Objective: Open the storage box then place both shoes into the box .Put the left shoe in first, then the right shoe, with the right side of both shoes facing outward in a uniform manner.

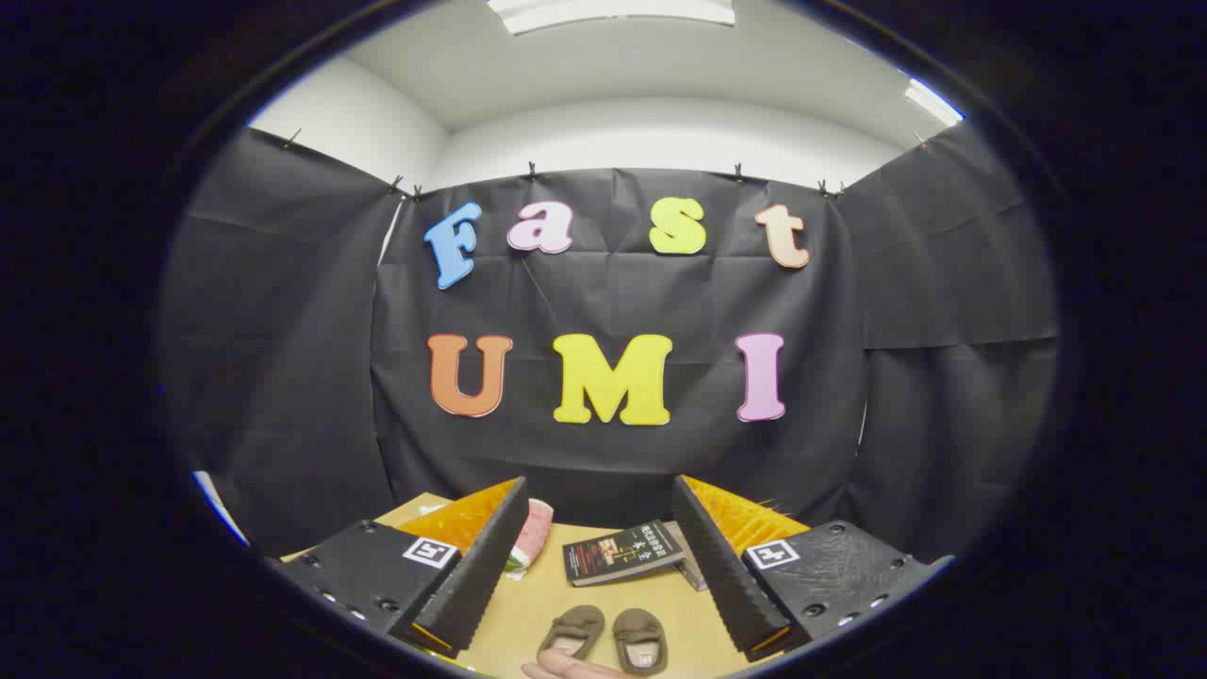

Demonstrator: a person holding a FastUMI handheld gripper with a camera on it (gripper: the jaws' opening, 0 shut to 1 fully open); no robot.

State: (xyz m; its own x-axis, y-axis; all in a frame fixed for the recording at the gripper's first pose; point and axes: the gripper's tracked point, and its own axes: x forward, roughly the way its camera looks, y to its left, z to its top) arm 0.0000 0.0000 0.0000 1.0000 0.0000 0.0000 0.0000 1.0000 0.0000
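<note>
Two small brown slip-on shoes lie side by side on the tan worktop (566,604), openings up and pale insoles showing: the left-hand shoe (571,632) and the right-hand shoe (640,640), close together but not quite touching. Just in front of them a fingertip of a hand (566,670) rests on the worktop. The tongs (600,528) stand wide apart, gripping nothing, with the two shoes between the fingers and touching neither. Beyond the shoes lies one dark book (622,552), another book (686,566) partly under it. Beside the left finger sits one pink and green object (530,538).
</note>
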